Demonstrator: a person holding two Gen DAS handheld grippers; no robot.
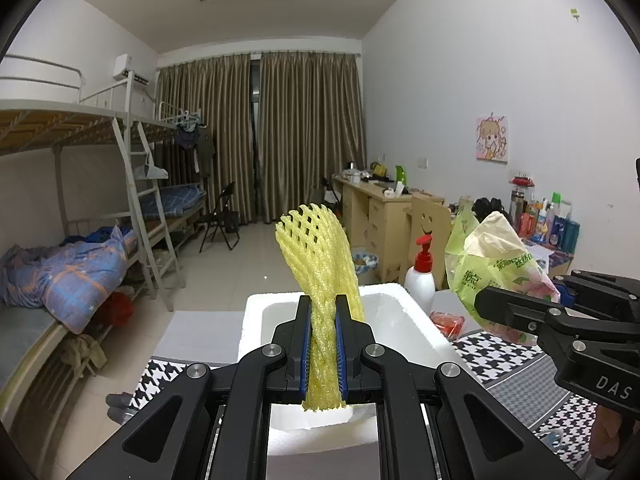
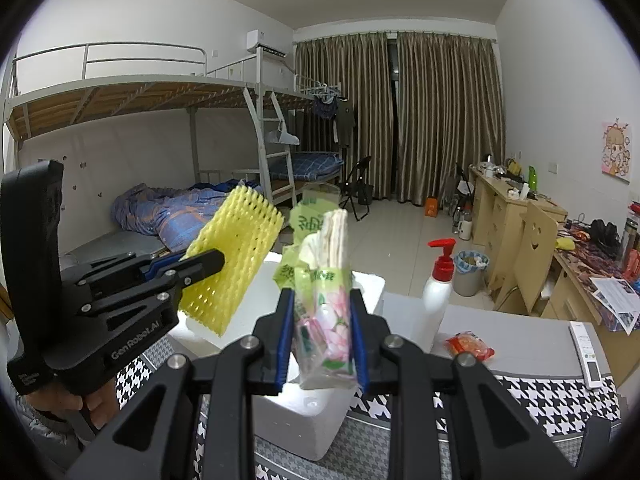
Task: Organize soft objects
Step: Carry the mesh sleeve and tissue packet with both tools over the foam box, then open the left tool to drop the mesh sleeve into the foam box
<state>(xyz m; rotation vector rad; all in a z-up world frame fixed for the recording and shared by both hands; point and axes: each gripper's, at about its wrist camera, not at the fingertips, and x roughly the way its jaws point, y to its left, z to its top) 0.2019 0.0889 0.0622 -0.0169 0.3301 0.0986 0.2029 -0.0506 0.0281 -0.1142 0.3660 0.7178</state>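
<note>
We have both soft items picked up, neither stowed yet. Left gripper point(image 1: 323, 344) has its fingers clamped on the yellow foam net point(image 1: 316, 256), which sticks up above the white foam box point(image 1: 416, 320); in the right wrist view the same net point(image 2: 232, 264) hangs over the box's left side. Right gripper point(image 2: 322, 340) has its fingers pressed onto the tissue pack point(image 2: 324, 304), a half-open green plastic packet with tissues poking out of the top, held above the near part of the box point(image 2: 304, 424). From the left wrist view the pack point(image 1: 496, 268) sits just right of the box, in the air. The box interior looks bare as far as we can see, part hidden by the fingers. The pump bottle point(image 2: 438, 280) and red snack packet point(image 2: 470, 345) sit on the worktop point(image 2: 520, 336) right of the box, untouched. Our read: grasps done, drop into the box still to do for both, so roughly midway.
</note>
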